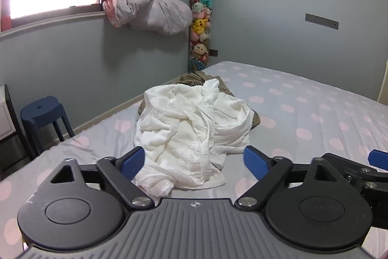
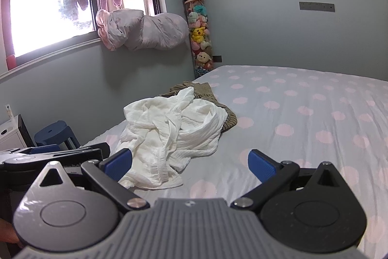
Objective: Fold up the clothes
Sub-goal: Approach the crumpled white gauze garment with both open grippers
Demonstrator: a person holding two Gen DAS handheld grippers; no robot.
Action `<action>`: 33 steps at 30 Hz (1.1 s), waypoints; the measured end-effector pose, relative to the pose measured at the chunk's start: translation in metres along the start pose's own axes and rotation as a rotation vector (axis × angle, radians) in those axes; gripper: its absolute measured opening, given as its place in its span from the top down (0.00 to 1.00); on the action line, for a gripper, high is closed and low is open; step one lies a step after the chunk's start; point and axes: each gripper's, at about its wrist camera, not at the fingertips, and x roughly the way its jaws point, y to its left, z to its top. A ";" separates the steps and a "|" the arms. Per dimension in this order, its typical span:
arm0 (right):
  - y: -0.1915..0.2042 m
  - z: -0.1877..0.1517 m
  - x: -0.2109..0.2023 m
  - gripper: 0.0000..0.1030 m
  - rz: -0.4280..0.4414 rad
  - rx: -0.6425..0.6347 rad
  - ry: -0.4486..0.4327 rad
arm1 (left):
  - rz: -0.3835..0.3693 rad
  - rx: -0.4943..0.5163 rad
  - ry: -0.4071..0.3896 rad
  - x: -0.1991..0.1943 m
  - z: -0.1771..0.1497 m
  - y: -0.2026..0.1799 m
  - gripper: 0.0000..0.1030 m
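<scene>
Grabbing the crumpled white garment with both wide-open grippers risks snagging the striped one underneath (they overlap).

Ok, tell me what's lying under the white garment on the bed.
A brown striped garment pokes out behind and right of the white garment. Most of it is covered; anything else beneath cannot be seen.

Each handheld gripper, the left gripper and the right gripper, is built alike: a grey ribbed plastic body stamped with a small round emblem, flanked by two black teardrop-shaped housings with circular caps. Black link arms are fastened by silver screws and tipped with blue ribbed fingers.
</scene>
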 end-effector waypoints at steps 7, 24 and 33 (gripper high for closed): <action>0.000 0.001 0.001 0.01 0.004 0.013 0.018 | -0.028 0.032 -0.007 -0.001 -0.001 -0.003 0.22; -0.004 0.000 0.003 0.01 0.008 0.030 0.044 | -0.018 0.046 0.034 0.003 -0.003 -0.006 0.22; -0.007 0.002 0.009 0.01 0.005 0.039 0.063 | -0.011 0.048 0.069 0.011 -0.005 -0.006 0.21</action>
